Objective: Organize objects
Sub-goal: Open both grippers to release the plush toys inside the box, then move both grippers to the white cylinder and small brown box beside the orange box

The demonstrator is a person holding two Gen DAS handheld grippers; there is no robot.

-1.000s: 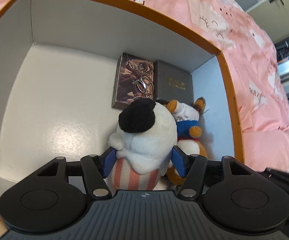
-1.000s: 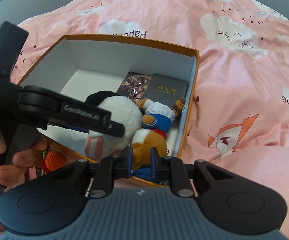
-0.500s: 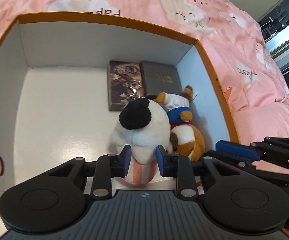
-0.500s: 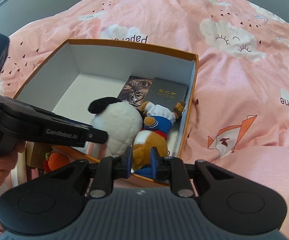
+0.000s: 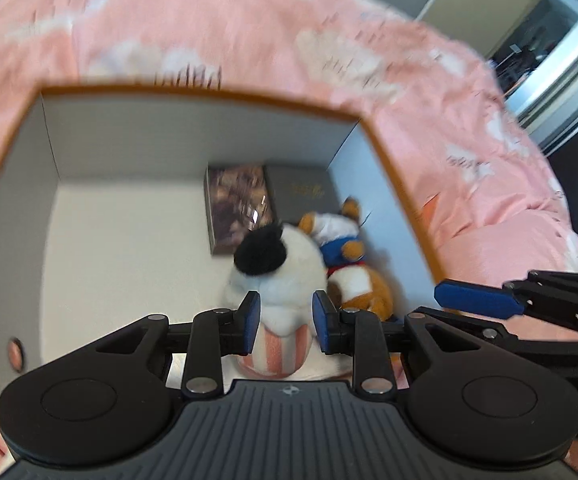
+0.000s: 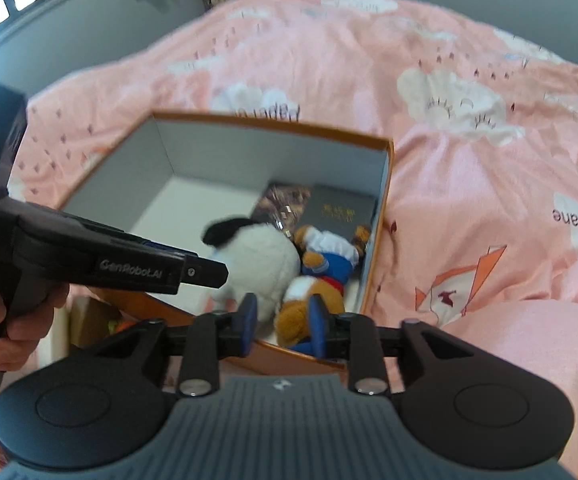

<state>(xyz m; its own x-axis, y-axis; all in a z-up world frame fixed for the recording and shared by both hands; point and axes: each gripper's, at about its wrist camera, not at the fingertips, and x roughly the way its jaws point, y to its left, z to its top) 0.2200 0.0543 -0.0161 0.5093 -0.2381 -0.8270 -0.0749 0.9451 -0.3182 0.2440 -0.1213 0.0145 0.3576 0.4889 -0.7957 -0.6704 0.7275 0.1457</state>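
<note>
I see the white plush [image 5: 277,276], black-capped with a striped base, lying inside the orange-rimmed box [image 5: 193,92] against the brown fox plush [image 5: 363,284]; two flat card boxes [image 5: 273,196] lie behind them by the far wall. My left view puts the left gripper [image 5: 285,326] over the white plush's striped end, its blue pads narrowly spaced; through the blur I cannot tell whether they press it. Only my right view shows the person's hand [image 6: 7,320] on the left tool's handle, with that tool crossing in front of the box's near corner. There the right gripper [image 6: 283,326] is opening, the fox plush framed between its pads but untouched. A second ago the left jaws stood wide around the white plush; both cameras now sit higher, showing more pink bedspread [image 6: 469,160].
</note>
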